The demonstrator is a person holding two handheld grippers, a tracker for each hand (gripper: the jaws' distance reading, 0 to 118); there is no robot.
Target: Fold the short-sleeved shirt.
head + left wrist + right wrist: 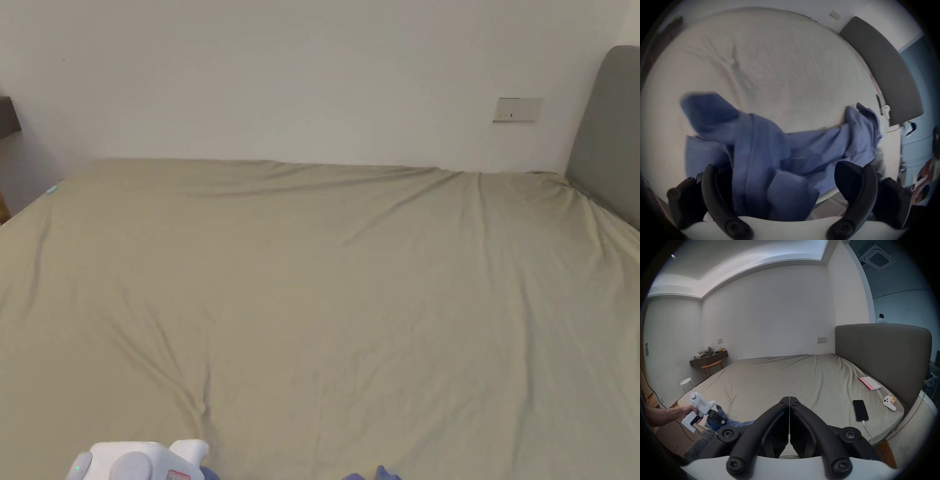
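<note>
Wrinkled beige sheet (350, 281) covers the bed below a grey headboard (880, 353), with a black phone (860, 410) lying near it. At the bed's near edge the blue short-sleeved shirt (763, 151) lies crumpled, bunched between the wide-apart jaws of the left gripper (784, 172); a hand (688, 410) holds that gripper from the left, arm level. The right gripper (789, 400) points over the bed, its jaws closed together on nothing
</note>
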